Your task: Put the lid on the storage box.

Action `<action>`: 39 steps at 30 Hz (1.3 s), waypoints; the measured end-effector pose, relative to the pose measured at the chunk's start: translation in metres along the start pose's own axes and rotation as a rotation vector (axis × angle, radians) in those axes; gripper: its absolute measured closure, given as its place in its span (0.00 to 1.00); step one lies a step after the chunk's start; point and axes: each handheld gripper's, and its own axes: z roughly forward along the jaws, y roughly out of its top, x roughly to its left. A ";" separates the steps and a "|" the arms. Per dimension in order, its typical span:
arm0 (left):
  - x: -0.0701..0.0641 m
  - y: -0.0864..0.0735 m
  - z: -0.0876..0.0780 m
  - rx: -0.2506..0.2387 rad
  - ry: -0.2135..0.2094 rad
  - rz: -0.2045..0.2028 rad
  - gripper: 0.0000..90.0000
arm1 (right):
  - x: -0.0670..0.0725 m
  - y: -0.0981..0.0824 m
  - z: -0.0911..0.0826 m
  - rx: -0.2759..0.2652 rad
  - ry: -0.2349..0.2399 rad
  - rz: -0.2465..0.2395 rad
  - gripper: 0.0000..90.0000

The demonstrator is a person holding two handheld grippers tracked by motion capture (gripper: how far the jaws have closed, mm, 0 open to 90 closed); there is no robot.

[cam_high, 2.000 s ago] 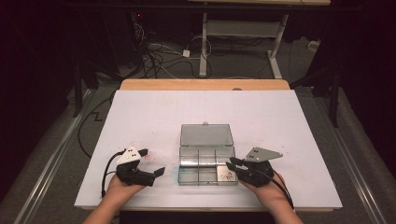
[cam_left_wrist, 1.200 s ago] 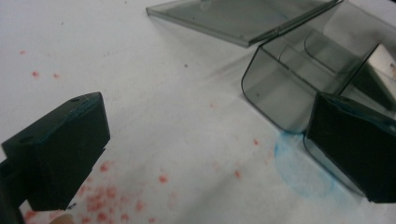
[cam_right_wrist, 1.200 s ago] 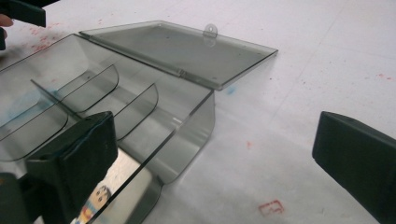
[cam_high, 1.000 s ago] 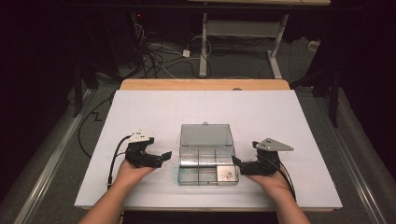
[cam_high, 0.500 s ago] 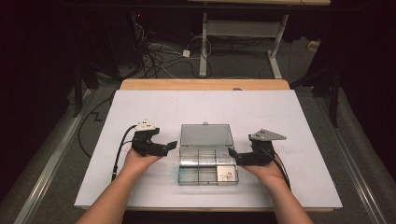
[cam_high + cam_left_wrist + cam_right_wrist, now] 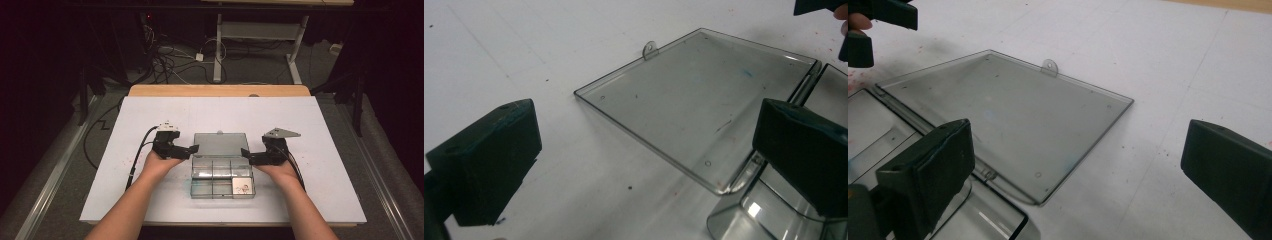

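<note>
Flanking the clear, compartmented plastic box [image 6: 222,177] with its flat-lying hinged lid [image 6: 220,144], both tools — left [image 6: 191,149], right [image 6: 246,153] — gape unclenched; light, slick, brittle — grip the lid's side edges.

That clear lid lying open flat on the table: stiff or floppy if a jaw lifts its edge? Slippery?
The lid looks like thin hard plastic, so probably stiff and light. Its glossy surface may slip between pads. It would likely swing on the hinge, possibly dragging the light box.
</note>
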 end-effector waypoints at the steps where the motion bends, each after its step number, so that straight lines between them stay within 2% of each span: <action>1: 0.000 0.001 0.002 0.002 -0.002 0.000 0.00 | -0.001 0.001 0.002 0.006 0.000 0.005 0.01; 6: 0.001 0.007 0.012 0.016 -0.015 0.003 0.00 | -0.006 0.008 0.012 0.016 0.000 0.031 0.02; 9: 0.004 0.007 0.014 0.013 -0.017 -0.013 0.00 | -0.008 0.011 0.017 0.021 -0.007 0.038 0.04; 13: 0.005 0.004 0.017 0.035 -0.018 -0.017 0.00 | -0.010 0.013 0.026 0.066 0.014 0.066 0.05; 18: 0.003 0.000 0.025 0.045 -0.031 -0.016 0.00 | -0.007 0.013 0.035 0.097 0.011 0.063 0.07; 22: 0.001 -0.003 0.029 0.053 -0.034 -0.023 0.00 | -0.005 0.008 0.041 0.157 0.045 0.087 0.07; 25: -0.001 -0.005 0.031 0.059 -0.046 -0.024 0.00 | -0.006 0.006 0.042 0.163 0.067 0.125 0.10; 30: -0.002 -0.006 0.030 0.052 -0.040 -0.032 0.00 | -0.007 0.005 0.041 0.176 0.107 0.171 0.16; 39: -0.001 -0.006 0.029 0.057 -0.040 -0.031 0.00 | -0.008 0.003 0.045 0.205 0.191 0.260 0.16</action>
